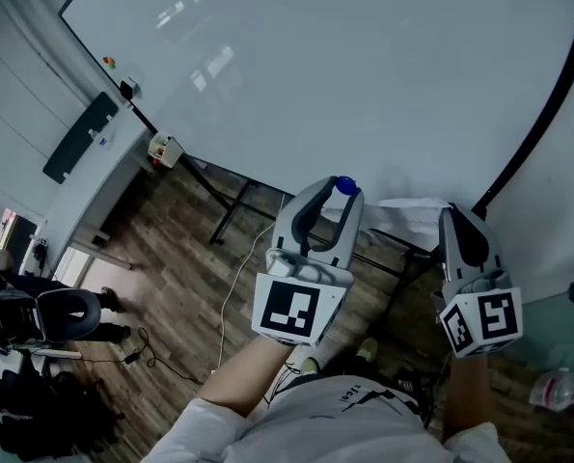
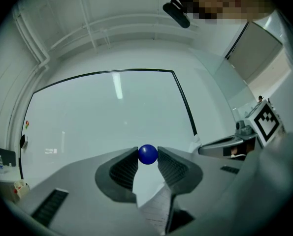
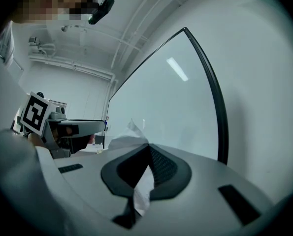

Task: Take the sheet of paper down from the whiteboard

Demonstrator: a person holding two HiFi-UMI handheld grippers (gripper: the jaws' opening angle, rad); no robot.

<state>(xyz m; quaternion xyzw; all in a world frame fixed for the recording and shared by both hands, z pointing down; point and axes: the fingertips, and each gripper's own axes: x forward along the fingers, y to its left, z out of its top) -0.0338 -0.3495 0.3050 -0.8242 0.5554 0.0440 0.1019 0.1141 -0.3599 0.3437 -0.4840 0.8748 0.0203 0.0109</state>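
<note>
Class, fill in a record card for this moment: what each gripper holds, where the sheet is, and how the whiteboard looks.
left gripper: jaws closed on a blue ball at their tips; the sheet also lies between them, lower down
right gripper: jaws shut on the sheet of paper
sheet of paper: white, spans between the two grippers, in front of the board's lower edge
whiteboard: black frame, no paper on its visible face

The head view looks steeply down. Both gripper views sit low and close, facing the whiteboard (image 1: 364,66), which all three share.
</note>
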